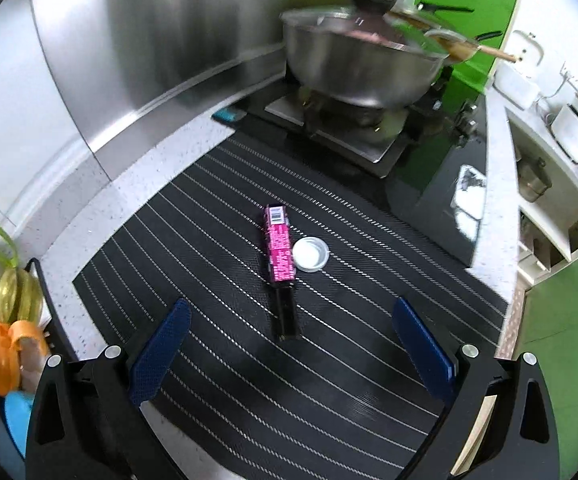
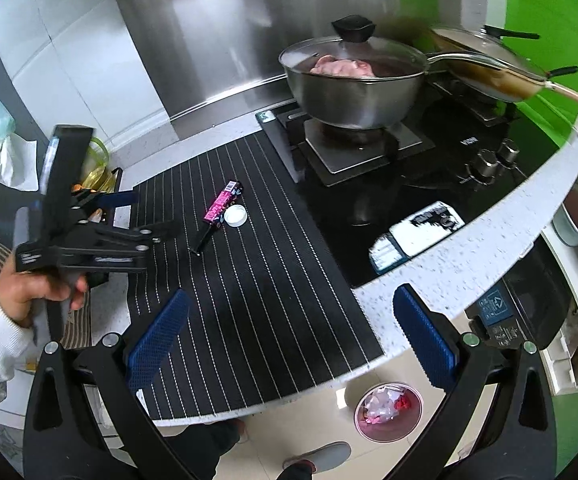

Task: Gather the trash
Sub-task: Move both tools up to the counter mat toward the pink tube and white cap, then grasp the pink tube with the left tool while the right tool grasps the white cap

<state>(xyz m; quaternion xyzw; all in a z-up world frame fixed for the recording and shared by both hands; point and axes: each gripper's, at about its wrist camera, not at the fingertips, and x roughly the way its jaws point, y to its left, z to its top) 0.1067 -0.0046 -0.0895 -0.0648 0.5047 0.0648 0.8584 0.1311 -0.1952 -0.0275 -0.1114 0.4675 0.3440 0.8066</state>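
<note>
A pink and black long carton (image 1: 278,251) lies on the black striped mat (image 1: 217,248), with a white round lid (image 1: 310,254) touching its right side. Both also show in the right wrist view, the carton (image 2: 219,209) and the lid (image 2: 235,215). My left gripper (image 1: 289,344) is open and empty, just short of the carton's near end; it also shows from the side in the right wrist view (image 2: 145,212). My right gripper (image 2: 289,336) is open and empty over the mat's front edge. A pink trash bin (image 2: 388,411) with wrappers stands on the floor below.
A steel pot with a glass lid (image 2: 353,80) sits on the gas hob, a frying pan (image 2: 489,68) behind it. A white and dark packet (image 2: 417,236) lies on the hob's front. Bottles and coloured items (image 1: 9,320) stand at the mat's left. The counter edge (image 2: 489,216) curves right.
</note>
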